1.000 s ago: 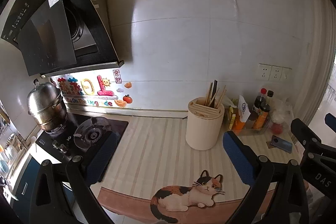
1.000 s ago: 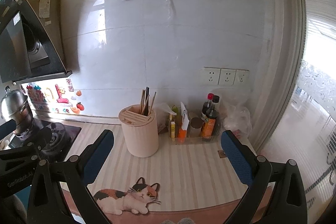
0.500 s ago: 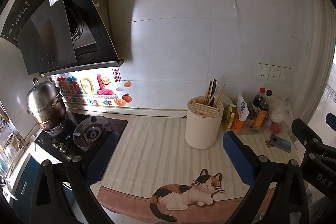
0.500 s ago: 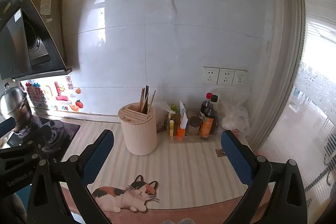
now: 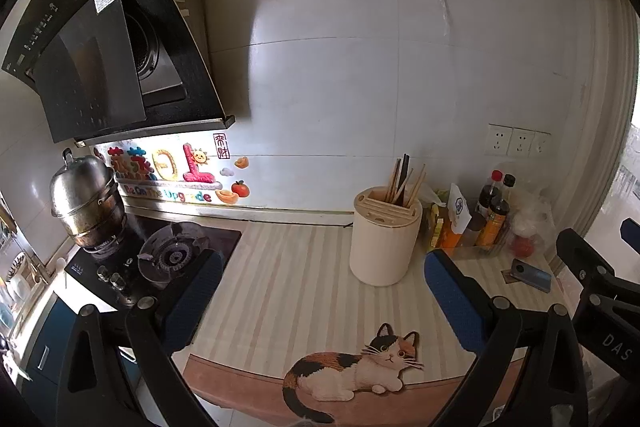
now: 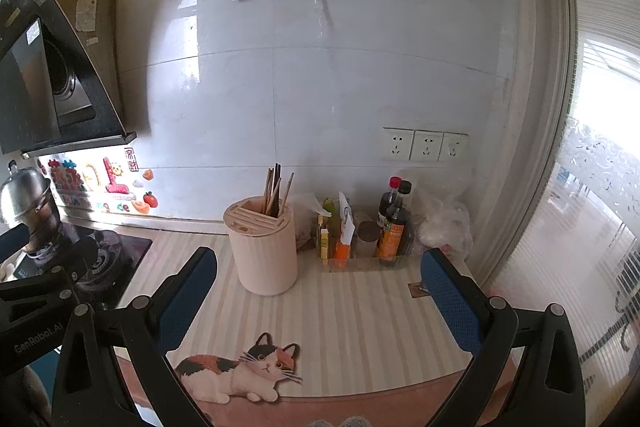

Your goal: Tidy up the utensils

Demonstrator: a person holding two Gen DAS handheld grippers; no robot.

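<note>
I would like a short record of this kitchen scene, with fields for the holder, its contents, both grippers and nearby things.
holder: cream utensil holder, upright on the striped counter
contents: chopsticks standing in its rear slot
left gripper: open, empty, above the counter
right gripper: open, empty, facing the holder
right of holder: sauce bottles
far left: steel pot on the stove

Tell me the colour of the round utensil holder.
Pale cream utensil holder; clearest in the right wrist view.

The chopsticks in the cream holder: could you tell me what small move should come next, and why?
Probably ease the right gripper forward and up toward the chopsticks: both grippers hang open and empty, short of the holder, where the sticks lean loosely.
</note>
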